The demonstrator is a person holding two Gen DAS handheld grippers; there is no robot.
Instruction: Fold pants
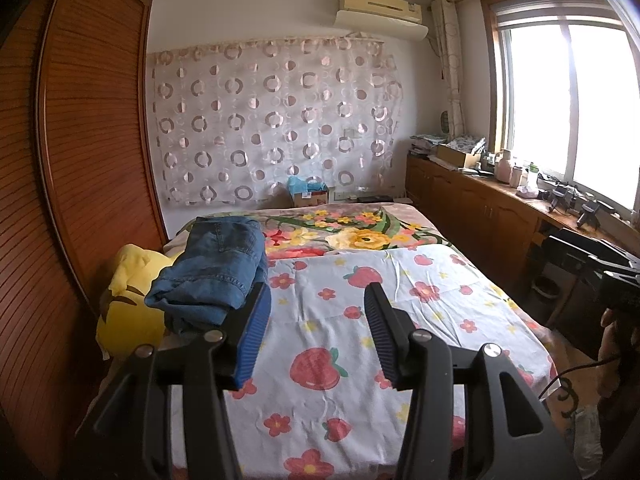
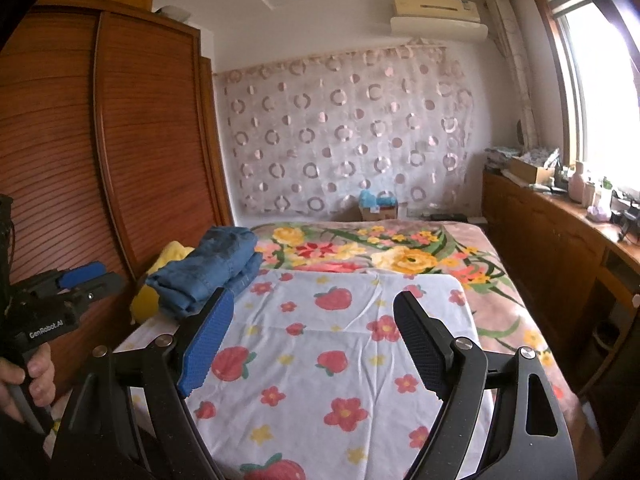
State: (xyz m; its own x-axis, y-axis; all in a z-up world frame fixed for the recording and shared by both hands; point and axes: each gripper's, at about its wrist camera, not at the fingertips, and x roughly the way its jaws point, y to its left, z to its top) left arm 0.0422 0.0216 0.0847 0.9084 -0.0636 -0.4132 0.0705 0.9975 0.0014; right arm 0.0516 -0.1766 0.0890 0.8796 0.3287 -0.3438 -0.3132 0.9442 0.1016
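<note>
Folded blue jeans lie in a stack at the left edge of the bed, partly on a yellow plush pillow. My left gripper hovers over the strawberry sheet just right of the stack, open, nothing between its fingers. In the right wrist view the same jeans sit left of and beyond my right gripper, which is open and holds nothing above the sheet. The left gripper shows at the left edge there, held by a hand.
A tall wooden wardrobe runs close along the bed's left side. A floral blanket covers the far half of the bed. A low wooden cabinet with clutter stands under the window at right. A cardboard box sits past the bed.
</note>
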